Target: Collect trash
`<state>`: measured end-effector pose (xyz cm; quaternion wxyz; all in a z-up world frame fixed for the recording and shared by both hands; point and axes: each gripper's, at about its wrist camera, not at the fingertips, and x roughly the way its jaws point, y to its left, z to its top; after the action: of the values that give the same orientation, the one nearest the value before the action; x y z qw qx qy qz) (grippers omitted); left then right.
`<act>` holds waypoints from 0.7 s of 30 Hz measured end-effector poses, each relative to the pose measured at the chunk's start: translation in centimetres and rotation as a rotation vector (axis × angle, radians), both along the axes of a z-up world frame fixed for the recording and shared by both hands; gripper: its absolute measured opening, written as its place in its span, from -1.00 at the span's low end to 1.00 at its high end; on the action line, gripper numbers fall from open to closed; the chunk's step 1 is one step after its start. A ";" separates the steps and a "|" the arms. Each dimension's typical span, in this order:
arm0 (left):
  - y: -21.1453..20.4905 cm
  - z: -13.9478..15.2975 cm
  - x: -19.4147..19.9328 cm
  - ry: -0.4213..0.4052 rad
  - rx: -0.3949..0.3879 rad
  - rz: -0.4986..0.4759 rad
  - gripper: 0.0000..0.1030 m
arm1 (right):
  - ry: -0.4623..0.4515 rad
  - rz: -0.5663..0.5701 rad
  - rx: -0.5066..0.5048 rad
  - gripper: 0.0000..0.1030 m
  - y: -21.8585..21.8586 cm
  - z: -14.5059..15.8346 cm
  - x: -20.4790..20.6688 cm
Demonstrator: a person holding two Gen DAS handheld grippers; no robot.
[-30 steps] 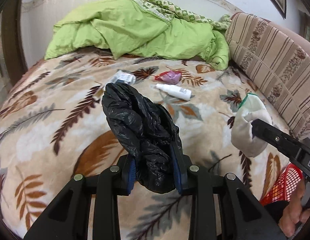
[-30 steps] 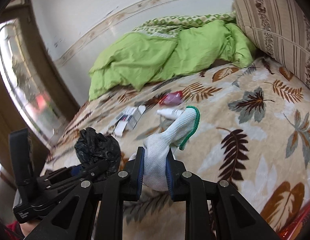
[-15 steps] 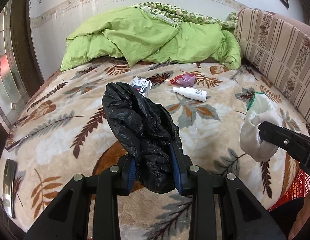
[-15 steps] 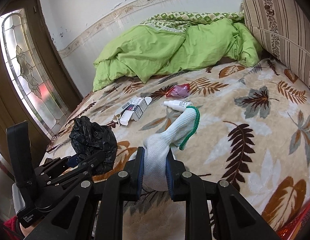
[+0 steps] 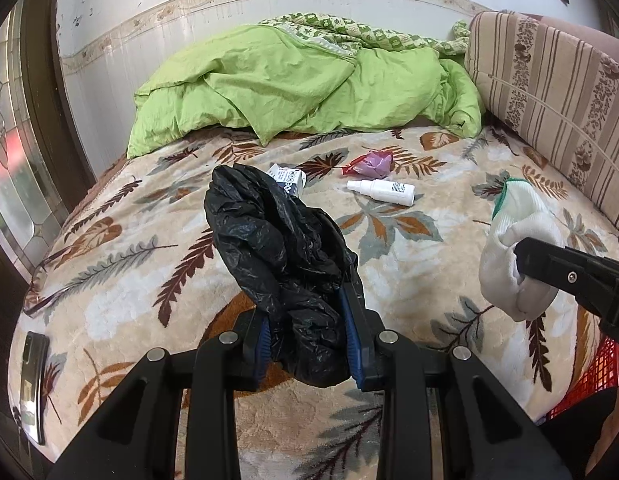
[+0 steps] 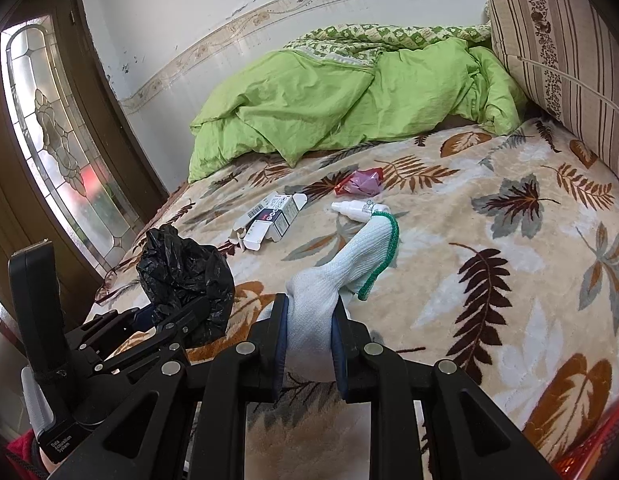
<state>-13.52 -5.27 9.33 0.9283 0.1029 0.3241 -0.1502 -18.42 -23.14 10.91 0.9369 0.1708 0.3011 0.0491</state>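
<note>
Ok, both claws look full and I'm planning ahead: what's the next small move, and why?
Probably shake the black bag open with the left claw: it is bunched shut, while the right claw clamps a white glove, and box, bottle and wrapper await.

Your bag (image 5: 281, 256) hides most of the box (image 5: 288, 178) behind it in the left view. The glove (image 6: 341, 268) covers the bottle's (image 6: 359, 210) near end in the right view. The red basket (image 5: 589, 376), perhaps plastic, is cut off at the right edge.
</note>
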 end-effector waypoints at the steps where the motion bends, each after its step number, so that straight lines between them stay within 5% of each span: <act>1: 0.0 0.0 -0.1 -0.002 0.002 -0.001 -0.42 | -0.001 -0.001 0.001 -0.60 -0.1 0.0 -0.1; 21: -0.6 1.5 -1.4 -0.043 0.014 -0.016 -0.41 | -0.031 -0.003 0.030 -0.60 -0.5 1.6 -1.3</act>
<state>-14.89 -5.83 10.80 0.9331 0.1152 0.3044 -0.1531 -19.74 -23.61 12.54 0.9389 0.1842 0.2854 0.0550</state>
